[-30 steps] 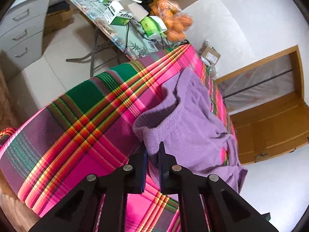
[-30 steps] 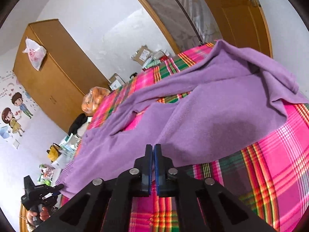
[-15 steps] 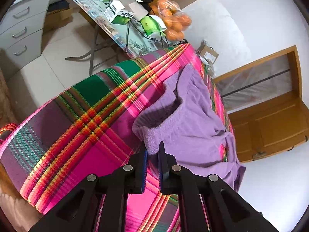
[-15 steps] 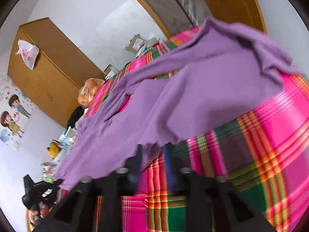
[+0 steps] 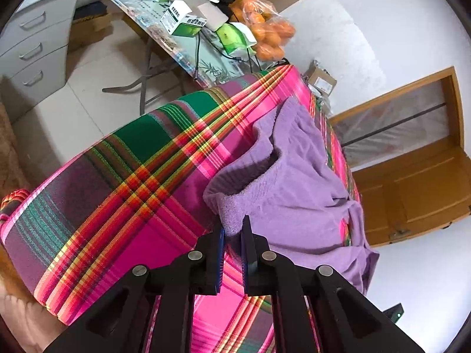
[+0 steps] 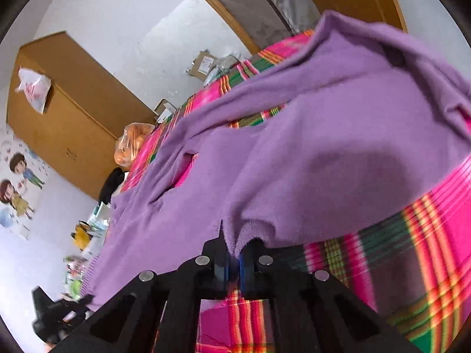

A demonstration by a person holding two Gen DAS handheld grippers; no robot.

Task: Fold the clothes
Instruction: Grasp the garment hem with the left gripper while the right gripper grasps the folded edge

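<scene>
1. The purple garment [image 5: 297, 182] lay spread and rumpled on the plaid cloth [image 5: 141, 170].
2. The left gripper [image 5: 233, 229] pinched a thick ribbed edge of it between its jaws.
3. The right gripper [image 6: 234, 253] was clamped on a bunched fold of another edge, lifting it off the cloth.
4. A bag of oranges [image 5: 265, 35] sat on the side table [image 5: 164, 38] beyond.

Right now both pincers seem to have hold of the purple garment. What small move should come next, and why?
Probably lift both together. The right gripper pinches a raised edge of the purple garment; the left gripper has its ribbed hem between its fingers, while the rest lies rumpled on the plaid cloth.
</scene>
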